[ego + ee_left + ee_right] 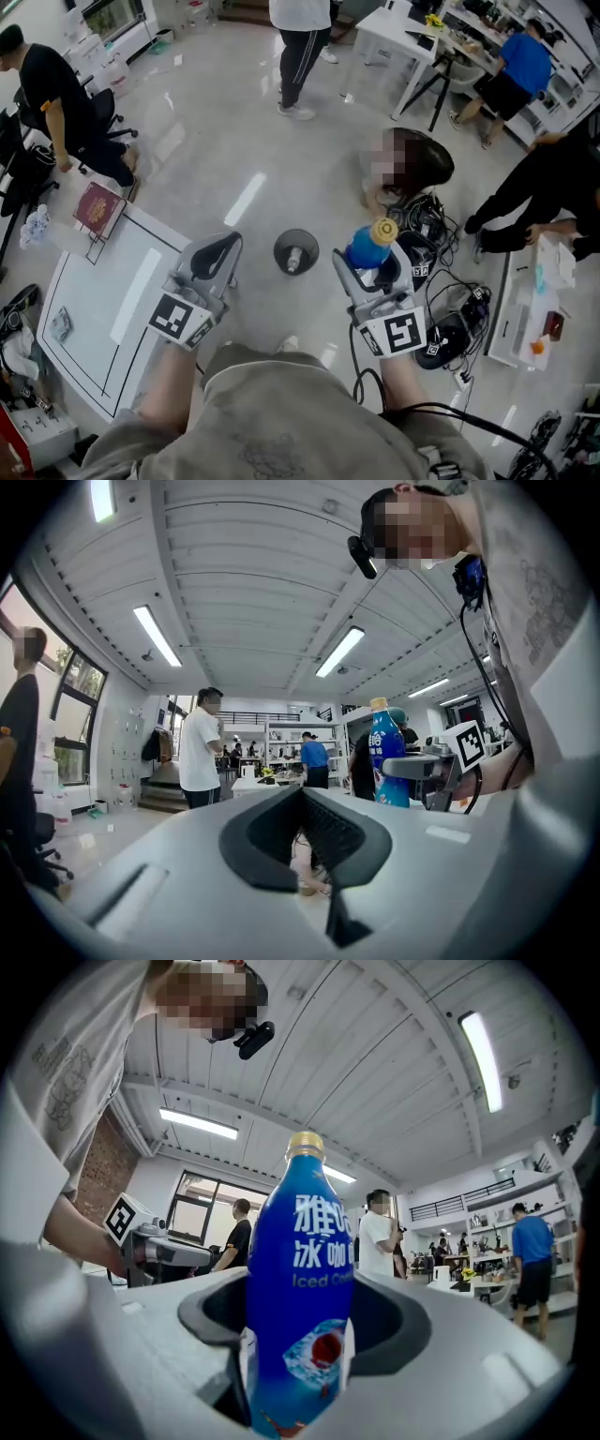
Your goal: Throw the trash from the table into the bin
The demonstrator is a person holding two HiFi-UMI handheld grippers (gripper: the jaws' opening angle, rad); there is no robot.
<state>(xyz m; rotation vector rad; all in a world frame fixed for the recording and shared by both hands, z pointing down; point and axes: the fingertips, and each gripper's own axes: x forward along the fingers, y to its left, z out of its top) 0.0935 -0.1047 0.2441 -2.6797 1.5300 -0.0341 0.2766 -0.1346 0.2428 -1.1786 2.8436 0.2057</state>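
**Item 1. Right gripper** [373,265]: jaws clamped on a blue bottle [364,249]. The bottle stands upright between the jaws with its long axis vertical and its yellow cap [384,230] on top. This is the piece of trash in hand, already off the table.

**Item 2. Left gripper** [217,255]: jaws drawn together at the tips, nothing between them. It is level with the right gripper.

**Item 3. White table** [94,309]: left of the left jaws and lower.
- It holds a red booklet [97,208] at the far corner.
- It holds a small flat packet [59,323] near the left edge, possibly more trash.

**Item 4. Round dark container** [296,251]: on the floor, probably the bin.
- It lies just ahead of the jaws, between the two grippers and well below them.
- From the right jaws it is to the left and down, so the bottle-carrying hand likely needs a short leftward reach before letting go.
- Contents are one pale object at the centre, which cannot be identified.

**Item 5. Cables** [441,281]: on the floor, right of the right jaws.

**Item 6. Background**: several people and desks, well apart from the jaws.
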